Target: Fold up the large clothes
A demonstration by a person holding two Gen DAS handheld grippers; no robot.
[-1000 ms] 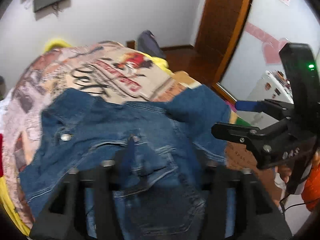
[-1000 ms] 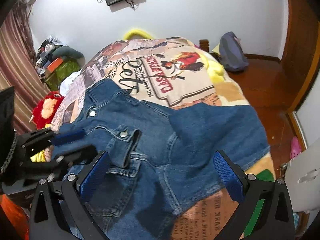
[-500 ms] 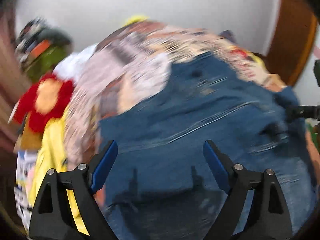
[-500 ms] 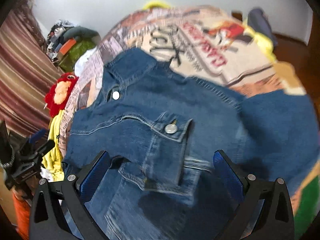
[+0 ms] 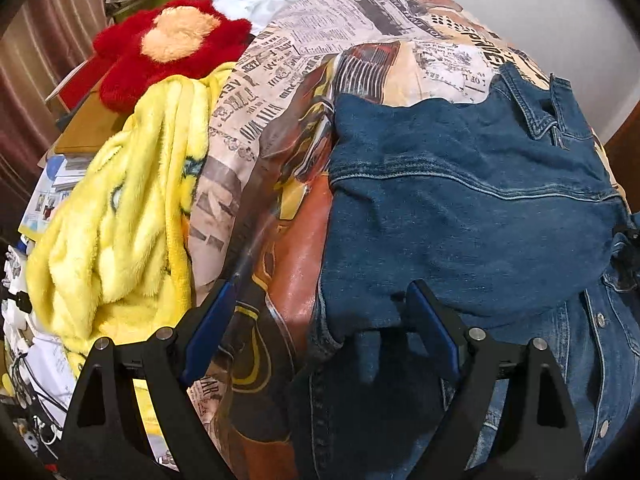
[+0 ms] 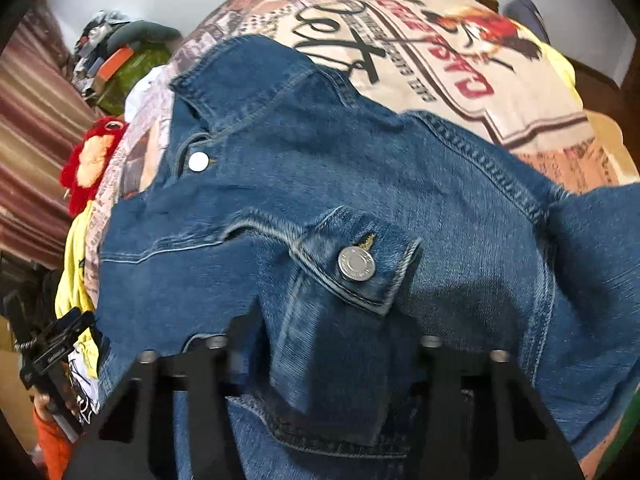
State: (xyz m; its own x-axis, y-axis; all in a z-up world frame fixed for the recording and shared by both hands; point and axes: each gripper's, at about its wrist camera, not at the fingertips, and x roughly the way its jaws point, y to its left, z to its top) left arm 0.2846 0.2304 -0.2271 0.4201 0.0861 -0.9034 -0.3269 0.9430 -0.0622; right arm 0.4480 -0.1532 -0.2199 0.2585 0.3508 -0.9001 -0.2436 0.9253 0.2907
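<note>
A blue denim jacket (image 5: 460, 208) lies on a bed with a printed newspaper-pattern cover (image 5: 304, 64). One sleeve is folded across its body. My left gripper (image 5: 320, 328) is open, its blue-padded fingers straddling the jacket's left edge low over the bed. In the right wrist view the jacket (image 6: 320, 184) fills the frame, chest pocket flap and metal button (image 6: 356, 264) close up. My right gripper (image 6: 324, 344) is pressed low into the denim; its fingertips are hidden under the fabric, so its state is unclear.
A yellow fleece blanket (image 5: 120, 216) and a red plush toy (image 5: 168, 44) lie at the bed's left side, with papers and clutter below. The left gripper shows at the lower left of the right wrist view (image 6: 52, 352). A striped curtain (image 6: 28, 160) hangs left.
My left gripper swung from the jacket's front to its left edge and opened. My right gripper moved down and closer onto the pocket area, where denim now covers its fingers.
</note>
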